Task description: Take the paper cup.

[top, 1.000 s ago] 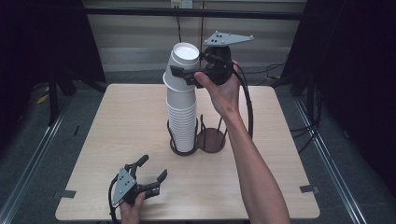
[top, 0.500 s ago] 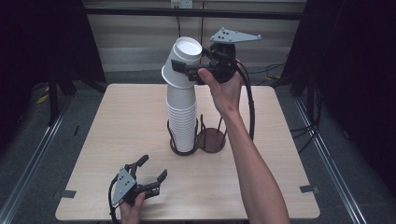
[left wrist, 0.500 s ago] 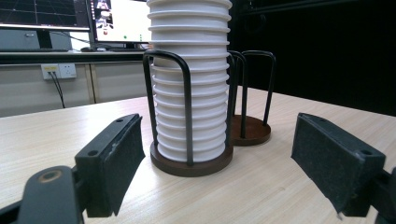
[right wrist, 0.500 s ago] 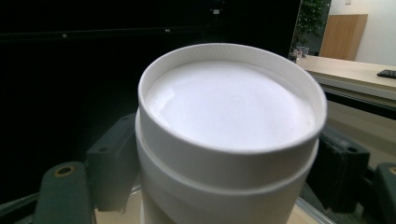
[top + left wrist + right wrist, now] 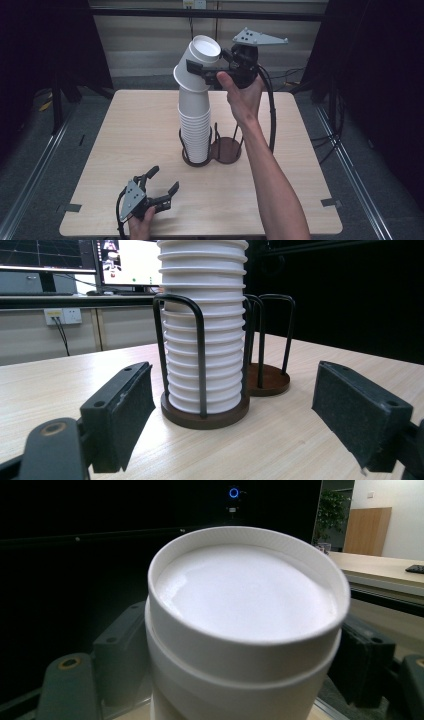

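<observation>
1. High view: the right gripper point(image 5: 207, 74) pinches the top paper cup point(image 5: 198, 66), tilted and partly lifted off the cup stack point(image 5: 195, 127) in the left ring of the wire cup holder point(image 5: 212, 150). The right ring is empty — nothing moved there yet.
2. Left gripper view: the left gripper point(image 5: 250, 412) rests on the table point(image 5: 280, 440), jaws spread, empty, facing the stack.
3. Right gripper view: jaws squeeze the upside-down cup's sides — separation looks barely begun.

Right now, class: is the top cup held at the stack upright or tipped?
Tipped. The top cup, clamped by the right gripper, leans sideways off the straight stack of cups in the holder.
</observation>
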### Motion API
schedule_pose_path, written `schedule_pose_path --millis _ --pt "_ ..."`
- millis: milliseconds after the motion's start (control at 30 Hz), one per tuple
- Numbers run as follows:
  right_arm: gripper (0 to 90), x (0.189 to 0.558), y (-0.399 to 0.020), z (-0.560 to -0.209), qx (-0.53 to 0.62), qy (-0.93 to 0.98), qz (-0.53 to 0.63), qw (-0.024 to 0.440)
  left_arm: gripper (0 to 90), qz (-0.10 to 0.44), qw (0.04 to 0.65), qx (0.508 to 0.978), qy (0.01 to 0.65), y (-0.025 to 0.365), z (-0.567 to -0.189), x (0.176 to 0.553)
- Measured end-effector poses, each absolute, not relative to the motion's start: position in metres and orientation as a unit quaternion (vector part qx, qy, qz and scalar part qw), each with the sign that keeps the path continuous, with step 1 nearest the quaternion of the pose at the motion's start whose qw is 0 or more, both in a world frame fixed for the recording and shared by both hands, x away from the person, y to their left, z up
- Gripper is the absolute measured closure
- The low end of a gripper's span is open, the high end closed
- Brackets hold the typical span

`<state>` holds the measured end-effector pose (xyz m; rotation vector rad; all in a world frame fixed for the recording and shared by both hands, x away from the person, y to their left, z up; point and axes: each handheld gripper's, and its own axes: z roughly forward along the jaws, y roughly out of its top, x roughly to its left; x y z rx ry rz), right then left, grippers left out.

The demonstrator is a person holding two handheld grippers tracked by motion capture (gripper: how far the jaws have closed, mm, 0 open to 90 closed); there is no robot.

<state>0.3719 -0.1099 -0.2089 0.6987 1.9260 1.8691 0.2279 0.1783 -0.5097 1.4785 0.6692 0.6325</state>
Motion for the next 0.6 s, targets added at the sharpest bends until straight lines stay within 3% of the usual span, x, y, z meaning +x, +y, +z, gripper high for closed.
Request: schedule_pose_path --millis 600 --pt "21.2 0.359 -0.126 -0.206 0.248 0.670 0.674 0.186 16.3 0.277 0.644 0.649 0.294 0.178 -0.510 0.228"
